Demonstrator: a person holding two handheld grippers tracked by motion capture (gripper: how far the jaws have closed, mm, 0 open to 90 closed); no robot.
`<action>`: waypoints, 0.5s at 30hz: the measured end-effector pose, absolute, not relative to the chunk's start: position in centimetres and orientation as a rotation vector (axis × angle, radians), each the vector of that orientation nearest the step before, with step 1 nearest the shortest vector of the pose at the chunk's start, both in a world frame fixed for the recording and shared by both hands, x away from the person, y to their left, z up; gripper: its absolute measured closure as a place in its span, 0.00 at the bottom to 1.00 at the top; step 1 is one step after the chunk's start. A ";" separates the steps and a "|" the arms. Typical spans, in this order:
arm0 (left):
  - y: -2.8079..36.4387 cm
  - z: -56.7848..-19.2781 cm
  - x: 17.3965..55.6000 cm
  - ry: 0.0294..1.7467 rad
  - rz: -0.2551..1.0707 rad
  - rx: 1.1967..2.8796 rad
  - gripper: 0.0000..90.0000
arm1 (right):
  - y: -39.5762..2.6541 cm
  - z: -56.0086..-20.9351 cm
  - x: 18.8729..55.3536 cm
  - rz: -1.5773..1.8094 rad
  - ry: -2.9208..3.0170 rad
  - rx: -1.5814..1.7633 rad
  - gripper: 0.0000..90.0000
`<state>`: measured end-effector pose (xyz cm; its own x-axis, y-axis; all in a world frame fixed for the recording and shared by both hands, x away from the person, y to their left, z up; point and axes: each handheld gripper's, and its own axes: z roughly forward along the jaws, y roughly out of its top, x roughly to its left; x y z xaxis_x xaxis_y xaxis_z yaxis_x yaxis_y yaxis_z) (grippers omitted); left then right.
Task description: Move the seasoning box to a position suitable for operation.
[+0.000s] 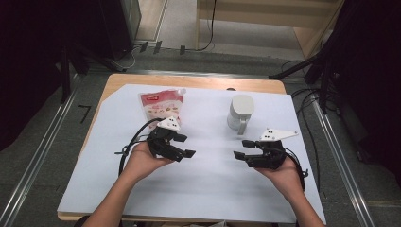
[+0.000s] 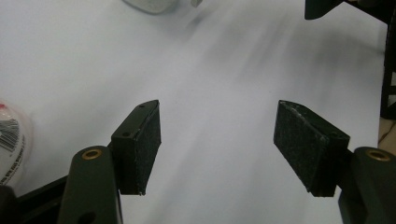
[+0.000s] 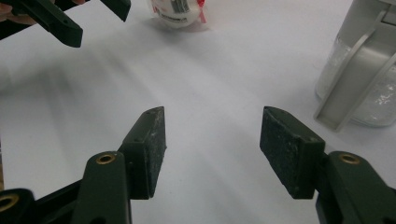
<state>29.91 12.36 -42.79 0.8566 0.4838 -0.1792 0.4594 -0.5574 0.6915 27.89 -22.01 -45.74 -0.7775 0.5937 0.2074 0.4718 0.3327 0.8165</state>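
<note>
Both claws, the left claw (image 1: 185, 145) and the right claw (image 1: 242, 149), stood spread and empty over the white bench (image 1: 208, 189), so nothing seemed begun. The red-printed pouch (image 1: 161, 108) lay far left and the lidded jug (image 1: 240, 113) stood far right, both untouched. The pouch's print was too small to read, and the jug's contents were hard to make out.

Pouch and jug on the table, grippers below them

In the high view the pouch (image 1: 161, 104) lies upper left of the jug (image 1: 239, 113) on the table (image 1: 208, 189); the left gripper (image 1: 185, 145) sits just below the pouch, the right gripper (image 1: 242, 149) below the jug.
</note>
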 end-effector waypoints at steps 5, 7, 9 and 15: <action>12.6 -42.7 29.7 0.671 0.055 2.244 0.37 | -21.9 -45.6 27.9 1.415 2.471 0.973 0.48; 12.8 -42.6 29.7 0.663 0.052 2.246 0.37 | -21.9 -45.6 27.8 1.410 2.470 0.972 0.47; 12.8 -42.6 29.6 0.654 0.059 2.260 0.37 | -22.0 -45.5 27.7 1.408 2.467 0.970 0.47; 12.9 -42.3 29.6 0.659 0.065 2.264 0.36 | -22.2 -45.5 27.5 1.383 2.461 0.966 0.49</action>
